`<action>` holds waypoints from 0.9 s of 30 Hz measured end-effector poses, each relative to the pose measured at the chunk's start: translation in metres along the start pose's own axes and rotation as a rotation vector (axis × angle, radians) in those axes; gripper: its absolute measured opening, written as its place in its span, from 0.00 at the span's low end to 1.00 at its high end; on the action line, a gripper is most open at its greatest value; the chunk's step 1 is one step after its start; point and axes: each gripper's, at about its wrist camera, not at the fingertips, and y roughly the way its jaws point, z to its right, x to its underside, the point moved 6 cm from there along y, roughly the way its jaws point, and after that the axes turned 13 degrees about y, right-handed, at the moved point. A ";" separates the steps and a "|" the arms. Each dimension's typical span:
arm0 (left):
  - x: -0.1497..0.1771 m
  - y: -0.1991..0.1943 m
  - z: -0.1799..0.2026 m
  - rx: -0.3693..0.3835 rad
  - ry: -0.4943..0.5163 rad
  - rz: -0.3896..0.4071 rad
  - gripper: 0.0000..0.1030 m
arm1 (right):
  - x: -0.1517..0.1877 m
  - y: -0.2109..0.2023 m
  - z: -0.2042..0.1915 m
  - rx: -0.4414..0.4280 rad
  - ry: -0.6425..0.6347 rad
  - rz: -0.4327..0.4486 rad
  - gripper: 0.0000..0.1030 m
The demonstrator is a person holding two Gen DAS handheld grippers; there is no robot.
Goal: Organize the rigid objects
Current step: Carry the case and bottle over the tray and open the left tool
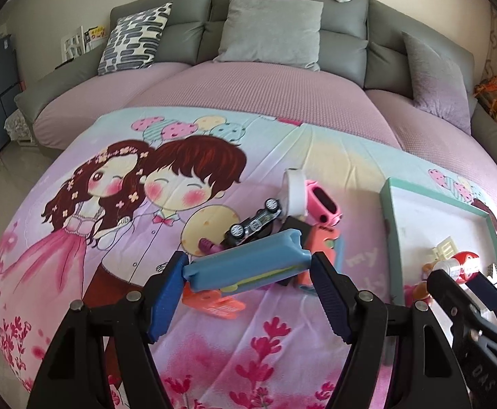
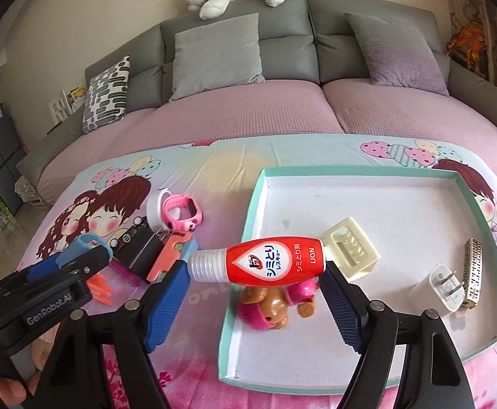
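The left gripper [image 1: 248, 266] clamps a long blue plastic case [image 1: 246, 264] end to end, lifted above the toy pile on the cartoon-print cloth [image 1: 112, 238]. The right gripper [image 2: 257, 266] grips a red-labelled plastic bottle [image 2: 258, 264] lengthwise over the near left corner of the teal-rimmed white tray [image 2: 385, 211].

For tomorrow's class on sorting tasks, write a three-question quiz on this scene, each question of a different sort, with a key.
1. True or false: the tray is empty.
2. Which does the right hand-held gripper hold? A) pink watch B) red bottle C) toy car
3. Fill in: the left hand-held gripper holds a ___ case.

Key:
1. False; a white plug and other items lie in it.
2. B
3. blue
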 end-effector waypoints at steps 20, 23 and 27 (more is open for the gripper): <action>-0.050 -0.013 0.131 0.175 0.232 0.065 0.72 | -0.056 -0.020 0.144 0.201 0.247 0.153 0.78; -0.055 -0.004 0.151 0.192 0.271 0.041 0.72 | -0.055 -0.016 0.152 0.232 0.242 0.144 0.78; -0.066 0.003 0.164 0.167 0.308 0.041 0.72 | -0.053 -0.012 0.158 0.257 0.244 0.136 0.78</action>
